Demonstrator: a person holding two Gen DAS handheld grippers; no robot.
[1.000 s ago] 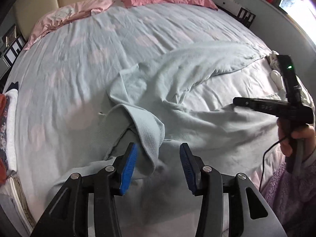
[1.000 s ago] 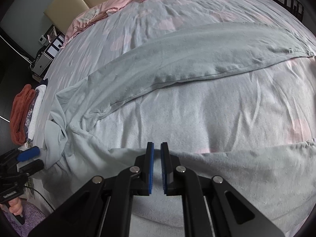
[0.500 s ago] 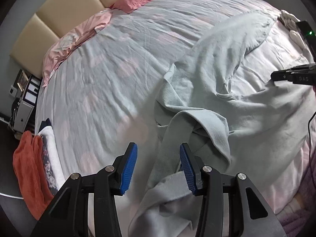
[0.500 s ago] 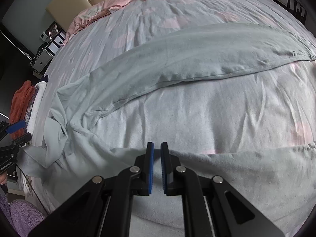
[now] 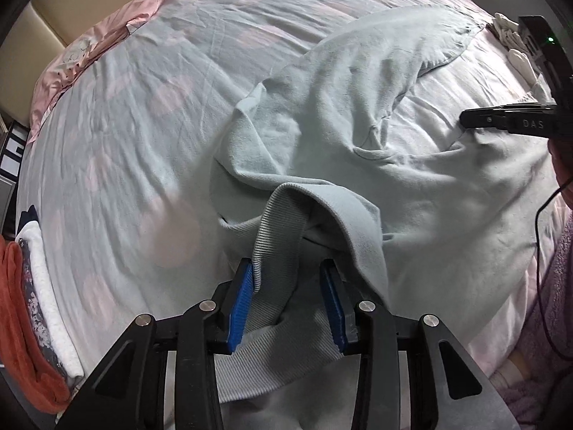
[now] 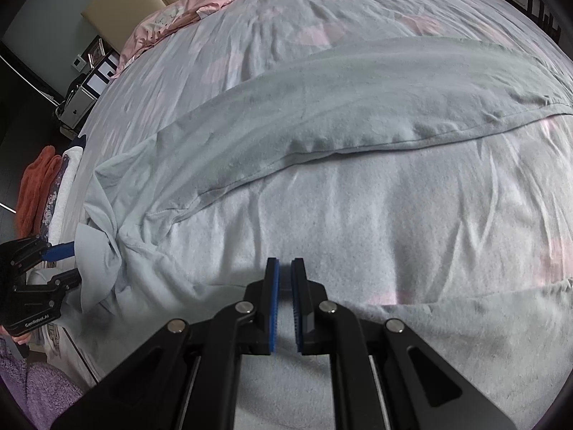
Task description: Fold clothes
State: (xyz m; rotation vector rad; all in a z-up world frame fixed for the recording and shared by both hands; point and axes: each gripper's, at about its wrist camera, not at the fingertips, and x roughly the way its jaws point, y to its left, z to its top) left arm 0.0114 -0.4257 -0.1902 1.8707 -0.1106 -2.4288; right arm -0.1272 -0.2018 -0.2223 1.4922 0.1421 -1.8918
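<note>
Since the earlier frames, the left gripper has come down onto the bunched end of the pale grey-green knit garment, and its jaws have just been closing: the ribbed grey cuff band that lay beside the blue pads a second ago now sits between them. The band rests against the left pad, while a gap shows between the cloth and the right pad, so the jaws are not yet pinching it. The right gripper has kept its place on the garment.

Taking the garment as landmark and reading left to right in the left wrist view: well to its left, at the bed's edge, stands a stack of folded clothes in orange, floral and white. Pink pillows lie beyond the garment by the padded beige headboard. The garment itself sprawls crumpled across the light blue-and-pink quilt, one sleeve stretched away toward the far right. At its right edge the right gripper rests on the fabric with its blue pads pressed nearly together; whether any cloth is caught between them cannot be told. A person's purple fleecy sleeve shows at the far right.
</note>
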